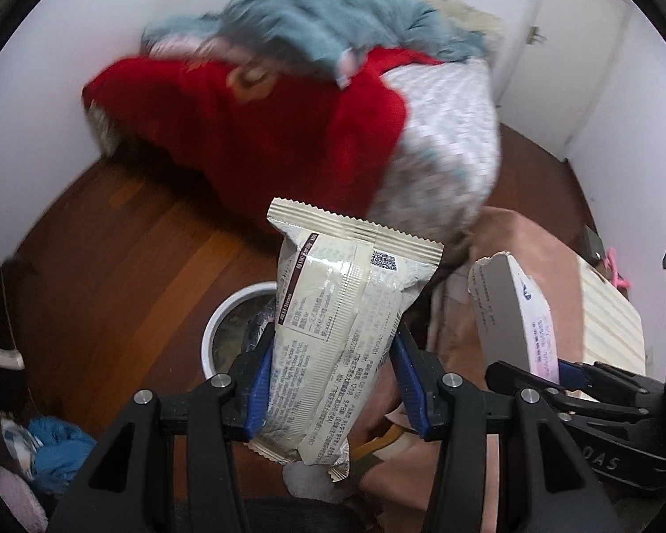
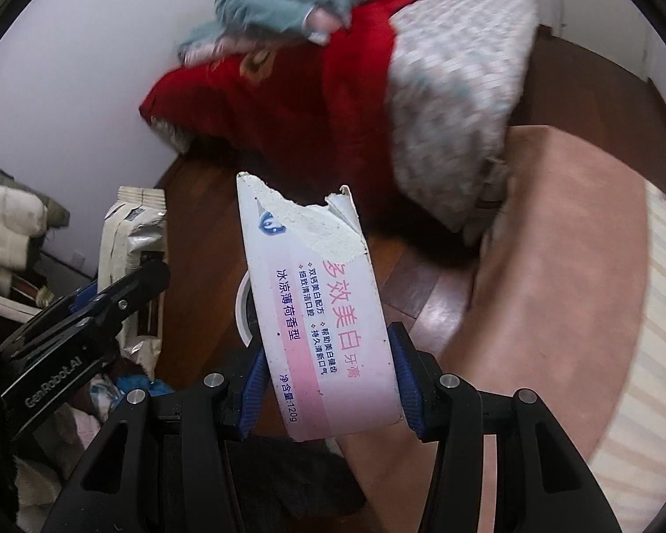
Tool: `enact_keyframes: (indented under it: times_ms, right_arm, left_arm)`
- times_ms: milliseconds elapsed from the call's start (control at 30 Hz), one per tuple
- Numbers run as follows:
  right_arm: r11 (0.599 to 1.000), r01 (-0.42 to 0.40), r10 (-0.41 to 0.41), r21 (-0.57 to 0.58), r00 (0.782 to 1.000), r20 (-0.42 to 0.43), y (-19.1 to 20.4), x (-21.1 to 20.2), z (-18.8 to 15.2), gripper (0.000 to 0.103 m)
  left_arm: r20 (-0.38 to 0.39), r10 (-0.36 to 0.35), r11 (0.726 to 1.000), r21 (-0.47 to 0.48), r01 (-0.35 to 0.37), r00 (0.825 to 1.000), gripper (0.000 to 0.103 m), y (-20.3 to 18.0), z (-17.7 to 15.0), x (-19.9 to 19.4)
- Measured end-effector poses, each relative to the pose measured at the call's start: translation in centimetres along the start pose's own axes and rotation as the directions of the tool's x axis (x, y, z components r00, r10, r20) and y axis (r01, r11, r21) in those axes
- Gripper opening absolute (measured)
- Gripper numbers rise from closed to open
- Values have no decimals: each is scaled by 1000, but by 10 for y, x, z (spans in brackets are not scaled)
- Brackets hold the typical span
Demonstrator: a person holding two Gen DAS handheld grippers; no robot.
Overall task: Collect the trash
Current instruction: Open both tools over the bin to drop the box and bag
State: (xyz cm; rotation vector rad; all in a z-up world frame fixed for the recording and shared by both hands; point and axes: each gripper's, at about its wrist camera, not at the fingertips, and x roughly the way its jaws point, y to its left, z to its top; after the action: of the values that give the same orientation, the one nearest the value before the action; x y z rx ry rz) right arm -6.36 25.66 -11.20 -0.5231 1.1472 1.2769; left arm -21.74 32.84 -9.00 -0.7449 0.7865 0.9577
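My left gripper (image 1: 333, 382) is shut on a cream snack wrapper (image 1: 337, 311), held upright above the floor. A white trash bin (image 1: 226, 311) with crumpled trash inside stands just beyond and left of it. My right gripper (image 2: 328, 382) is shut on a torn pink-and-white toothpaste box (image 2: 319, 302); a bit of the bin's white rim (image 2: 243, 306) shows behind it. The box (image 1: 515, 311) and right gripper also show at the right of the left wrist view. The wrapper (image 2: 128, 240) and left gripper show at the left of the right wrist view.
A pile of bedding lies ahead: a red blanket (image 1: 266, 133), a teal cloth (image 1: 324, 22) and a checked quilt (image 1: 448, 142). A pink cushion (image 2: 555, 266) lies to the right. The floor is dark wood (image 1: 111, 244). Clothes (image 1: 53, 448) lie at lower left.
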Motion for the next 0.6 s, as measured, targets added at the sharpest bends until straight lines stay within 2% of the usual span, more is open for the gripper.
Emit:
enact_keyframes:
  times_ms: [167, 267, 367, 433, 500, 600]
  right_arm:
    - [1000, 4, -4, -2, 995, -96, 13, 74, 19, 53]
    - [1000, 4, -3, 8, 986, -165, 16, 120, 26, 53]
    - [1000, 12, -9, 11, 972, -235, 16, 165, 30, 53]
    - [1000, 19, -15, 13, 962, -274, 15, 190, 28, 53]
    - [1000, 24, -19, 10, 951, -308, 15, 214, 28, 53]
    - [1000, 19, -10, 22, 937, -349, 11, 242, 28, 53]
  left_arm:
    - [-129, -43, 994, -105, 30, 991, 46, 48, 4, 63]
    - [-220, -104, 981, -185, 63, 970, 45, 76, 6, 109]
    - [-280, -100, 973, -230, 34, 955, 48, 97, 2, 145]
    - [-317, -101, 967, -256, 17, 943, 58, 109, -1, 167]
    - [-340, -110, 958, -285, 10, 934, 80, 118, 2, 185]
    - [-361, -114, 947, -320, -8, 926, 91, 129, -2, 199]
